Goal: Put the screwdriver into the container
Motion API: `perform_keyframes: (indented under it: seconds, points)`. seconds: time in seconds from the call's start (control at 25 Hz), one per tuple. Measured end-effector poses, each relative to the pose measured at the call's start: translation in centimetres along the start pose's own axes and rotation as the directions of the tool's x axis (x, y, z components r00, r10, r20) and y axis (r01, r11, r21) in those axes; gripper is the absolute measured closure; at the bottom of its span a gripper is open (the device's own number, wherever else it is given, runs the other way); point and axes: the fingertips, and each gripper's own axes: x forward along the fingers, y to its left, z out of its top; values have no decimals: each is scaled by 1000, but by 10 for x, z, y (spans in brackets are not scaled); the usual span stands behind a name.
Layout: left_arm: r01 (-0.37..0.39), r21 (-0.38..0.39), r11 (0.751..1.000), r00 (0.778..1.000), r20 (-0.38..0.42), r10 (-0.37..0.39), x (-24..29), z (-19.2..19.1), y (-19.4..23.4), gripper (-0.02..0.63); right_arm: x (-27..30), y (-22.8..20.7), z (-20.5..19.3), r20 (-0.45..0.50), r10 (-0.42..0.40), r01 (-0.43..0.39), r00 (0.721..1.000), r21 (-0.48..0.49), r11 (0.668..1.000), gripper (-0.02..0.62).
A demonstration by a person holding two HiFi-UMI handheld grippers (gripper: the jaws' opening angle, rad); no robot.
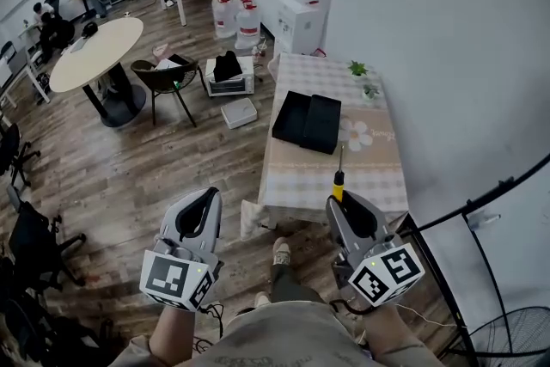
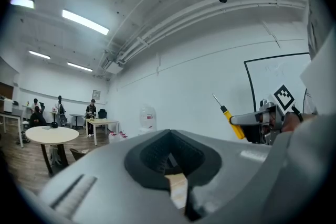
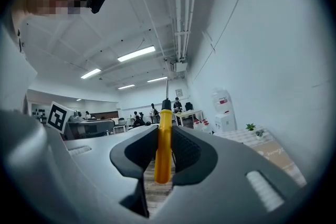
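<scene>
A screwdriver (image 1: 339,179) with a yellow handle (image 3: 164,144) and a thin metal shaft stands upright, clamped in my right gripper (image 1: 342,204), which is shut on the handle (image 2: 231,121). It is held in the air at the near edge of a table (image 1: 371,176) with a checked cloth. A black, open, two-part container (image 1: 308,121) lies on the middle of that table, well beyond the screwdriver tip. My left gripper (image 1: 201,204) hangs over the wooden floor left of the table, shut with nothing between its pads (image 2: 169,157).
Two small potted plants (image 1: 357,68) stand at the table's far end by the white wall. A water dispenser (image 1: 301,23) and bottles stand behind it. A chair (image 1: 163,77), a round table (image 1: 94,51) and boxes are on the floor at left. A black rail (image 1: 481,202) curves at right.
</scene>
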Motion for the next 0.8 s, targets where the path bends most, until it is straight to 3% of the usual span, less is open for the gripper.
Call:
perform_keyframes:
  seconds: [0.36,0.56,0.8]
  points:
    - [6,3,1000,999,-36,-6,85,-20,28,606,69,-63,-15,-39,-10,11,999,48,999,488]
    - [4,-3,1000,996,-90,-5,147,-39,44,606,113,-115,-31,-85,-36,49,996,163,985,488]
    - [18,-26,999,978,-207,-23,223,-73,57,606,169,-179,-64,-179,-62,115,982,307,945,488]
